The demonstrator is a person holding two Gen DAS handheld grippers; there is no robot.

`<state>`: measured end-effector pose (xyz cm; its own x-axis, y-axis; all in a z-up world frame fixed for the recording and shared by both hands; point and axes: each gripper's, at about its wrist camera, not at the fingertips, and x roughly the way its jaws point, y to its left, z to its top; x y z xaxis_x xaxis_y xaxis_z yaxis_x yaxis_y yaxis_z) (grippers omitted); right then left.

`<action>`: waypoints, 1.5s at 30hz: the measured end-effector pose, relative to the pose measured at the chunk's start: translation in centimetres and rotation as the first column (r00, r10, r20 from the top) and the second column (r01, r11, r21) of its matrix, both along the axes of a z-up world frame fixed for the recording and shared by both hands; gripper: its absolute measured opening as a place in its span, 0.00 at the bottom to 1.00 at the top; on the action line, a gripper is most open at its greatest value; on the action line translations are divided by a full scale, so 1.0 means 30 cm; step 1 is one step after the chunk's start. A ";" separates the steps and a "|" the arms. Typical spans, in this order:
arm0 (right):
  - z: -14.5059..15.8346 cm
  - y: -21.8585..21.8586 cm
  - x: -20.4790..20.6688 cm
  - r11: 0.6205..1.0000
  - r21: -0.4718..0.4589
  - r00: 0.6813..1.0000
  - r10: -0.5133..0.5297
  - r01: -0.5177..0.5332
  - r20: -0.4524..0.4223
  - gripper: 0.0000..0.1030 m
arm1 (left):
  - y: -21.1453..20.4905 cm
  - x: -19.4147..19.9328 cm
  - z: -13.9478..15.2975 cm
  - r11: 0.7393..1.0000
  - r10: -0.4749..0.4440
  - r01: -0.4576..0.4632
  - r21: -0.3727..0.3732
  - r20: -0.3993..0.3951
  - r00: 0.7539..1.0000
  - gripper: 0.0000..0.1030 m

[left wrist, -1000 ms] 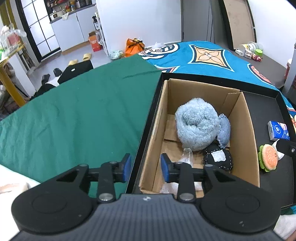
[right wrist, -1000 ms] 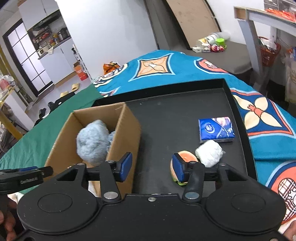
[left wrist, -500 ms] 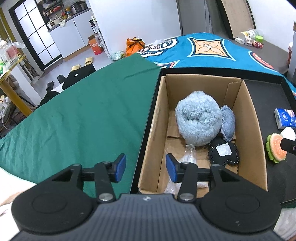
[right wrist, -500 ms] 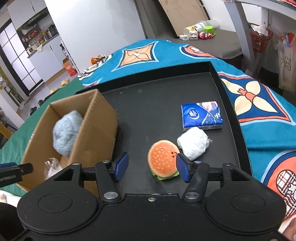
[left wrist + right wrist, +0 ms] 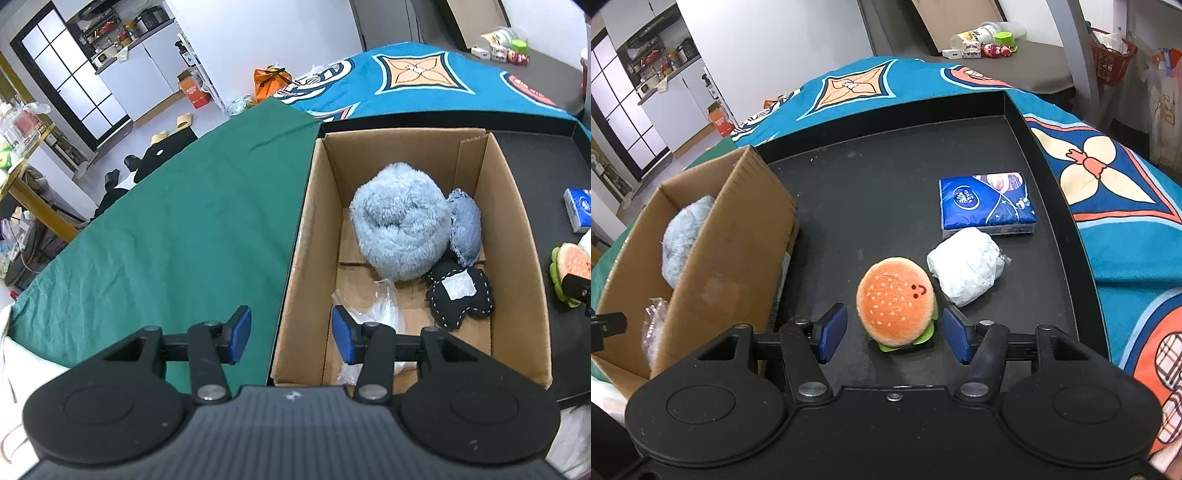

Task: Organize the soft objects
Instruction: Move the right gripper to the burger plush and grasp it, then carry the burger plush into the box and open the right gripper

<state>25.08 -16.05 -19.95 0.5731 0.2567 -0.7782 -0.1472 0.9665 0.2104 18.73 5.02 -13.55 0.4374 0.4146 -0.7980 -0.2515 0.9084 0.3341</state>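
A plush hamburger (image 5: pixel 895 299) stands on the black tray (image 5: pixel 886 177). My right gripper (image 5: pixel 894 334) is open around it, a pad on each side, neither touching. Beside it lie a white wrapped bundle (image 5: pixel 966 269) and a blue tissue pack (image 5: pixel 986 203). The cardboard box (image 5: pixel 406 133) holds a fluffy blue ball (image 5: pixel 400 221), a denim pouch (image 5: pixel 466 229), a black stitched cushion (image 5: pixel 460 295) and a clear plastic bag (image 5: pixel 373 310). My left gripper (image 5: pixel 291 334) is open, straddling the box's near left wall without pressing on it.
A green cloth (image 5: pixel 184 240) covers the table left of the box, a teal patterned cloth (image 5: pixel 1126 229) the right and far side. The tray's raised rim (image 5: pixel 1067 221) runs close to the tissue pack. The box wall (image 5: pixel 738 240) stands left of the hamburger.
Both grippers' jaws have widened. The right gripper has sunk toward the tray, and the hamburger now lies between its pads instead of behind the right one. The left gripper shifted slightly over the box's wall.
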 end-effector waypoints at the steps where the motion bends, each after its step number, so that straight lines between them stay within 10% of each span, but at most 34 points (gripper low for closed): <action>1: -0.003 -0.001 0.002 1.000 -0.002 1.000 0.000 0.000 0.000 0.55 | -0.002 0.002 -0.001 1.000 -0.001 0.001 0.004 -0.004 1.000 0.45; 14: -0.003 -0.021 -0.007 1.000 0.007 1.000 0.015 -0.015 -0.007 0.25 | -0.033 0.016 -0.012 0.999 -0.005 0.006 0.048 -0.025 1.000 0.45; 45: 0.219 -0.005 -0.084 1.000 0.008 0.995 0.010 -0.011 0.094 0.24 | 0.024 -0.062 0.053 0.998 0.012 -0.005 -0.070 0.098 0.995 0.51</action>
